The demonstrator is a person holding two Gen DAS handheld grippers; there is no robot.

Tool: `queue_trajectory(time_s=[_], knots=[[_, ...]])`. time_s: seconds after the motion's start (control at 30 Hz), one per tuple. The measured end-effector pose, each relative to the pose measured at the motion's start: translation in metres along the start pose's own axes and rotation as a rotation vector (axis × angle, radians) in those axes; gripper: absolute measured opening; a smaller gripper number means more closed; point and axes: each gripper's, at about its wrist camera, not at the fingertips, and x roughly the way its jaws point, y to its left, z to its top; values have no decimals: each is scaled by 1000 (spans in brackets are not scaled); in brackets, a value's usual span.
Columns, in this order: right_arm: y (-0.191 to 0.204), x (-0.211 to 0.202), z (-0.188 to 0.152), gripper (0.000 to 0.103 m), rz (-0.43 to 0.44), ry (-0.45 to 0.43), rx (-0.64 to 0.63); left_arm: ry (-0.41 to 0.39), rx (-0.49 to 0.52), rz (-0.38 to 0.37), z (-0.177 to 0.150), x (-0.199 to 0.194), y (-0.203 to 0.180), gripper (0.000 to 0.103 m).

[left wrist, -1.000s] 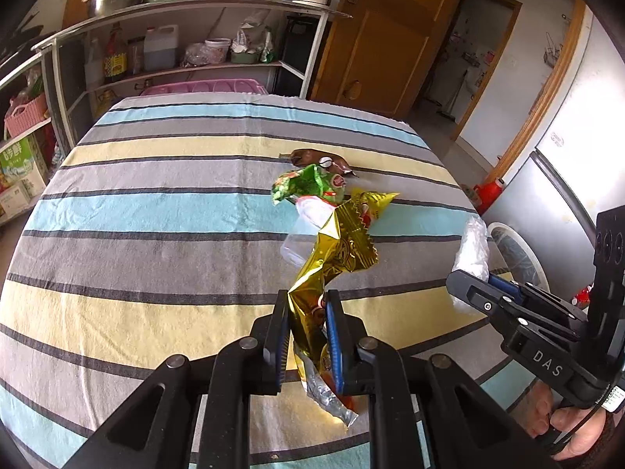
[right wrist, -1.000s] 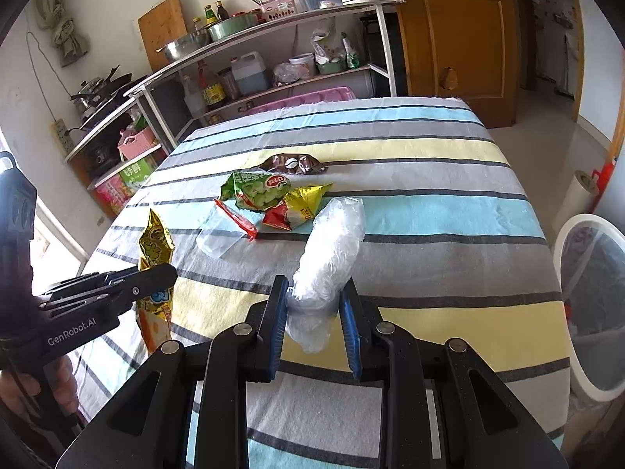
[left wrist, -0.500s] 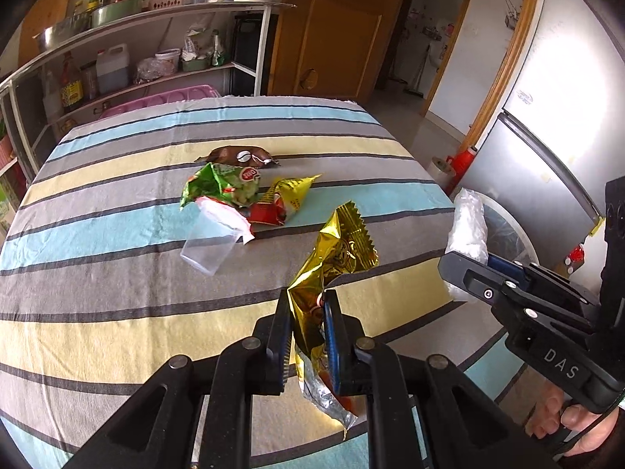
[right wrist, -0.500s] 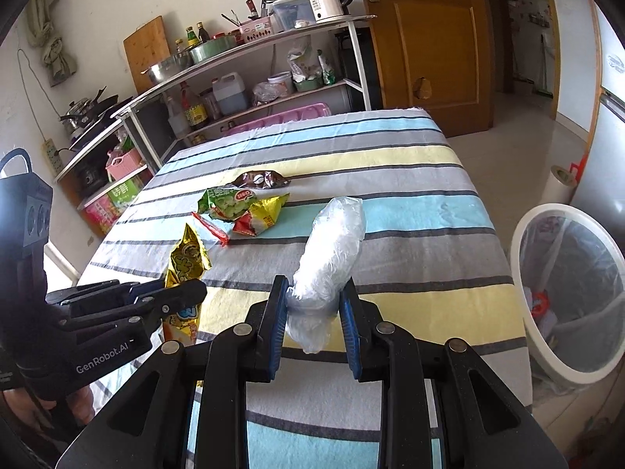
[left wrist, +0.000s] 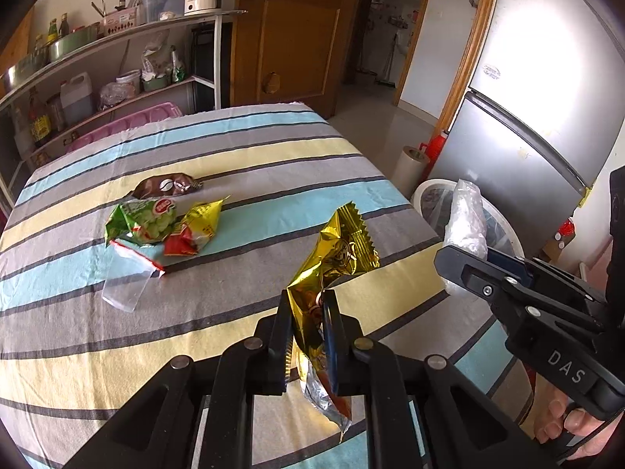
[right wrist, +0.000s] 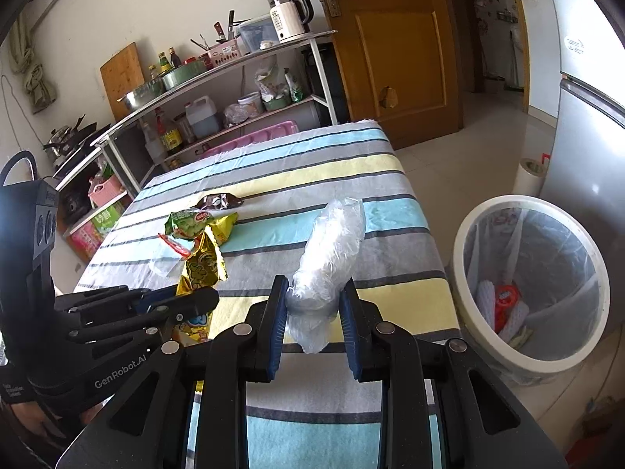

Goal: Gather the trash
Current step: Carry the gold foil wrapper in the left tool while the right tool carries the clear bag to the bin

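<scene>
My left gripper (left wrist: 306, 312) is shut on a gold foil snack wrapper (left wrist: 336, 250) and holds it above the striped table; the wrapper also shows in the right wrist view (right wrist: 201, 267). My right gripper (right wrist: 312, 305) is shut on a crumpled clear plastic bag (right wrist: 332, 246), held over the table's right edge; the bag also shows in the left wrist view (left wrist: 466, 219). A white bin (right wrist: 488, 348) with a clear liner stands on the floor right of the table and holds some trash. A green wrapper (left wrist: 144, 222), a yellow-red wrapper (left wrist: 195, 228), a brown wrapper (left wrist: 166, 187) and a clear cup (left wrist: 125, 283) lie on the table.
A striped cloth covers the table (left wrist: 234, 148). A metal shelf rack (right wrist: 218, 90) with bottles, bowls and a kettle stands behind it. A wooden door (right wrist: 398, 47) is at the back. A silver fridge (left wrist: 519, 125) stands behind the bin, with a paper roll (right wrist: 529, 178) beside it.
Both grippers have swung right toward the bin with their trash still held. The bin now fills more of the right wrist view. The trash on the table has not moved.
</scene>
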Motion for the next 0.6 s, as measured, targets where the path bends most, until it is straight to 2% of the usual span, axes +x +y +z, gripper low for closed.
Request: queue_trajectory(time_s=[0.3,0.6], knots=[[-39,-25,7,27,-71,-48,42,-29,87,-57,30,8,-51,14],[-98,-57,18,27,-181,-100,112,-35,195,-146,56,29,-120,14]])
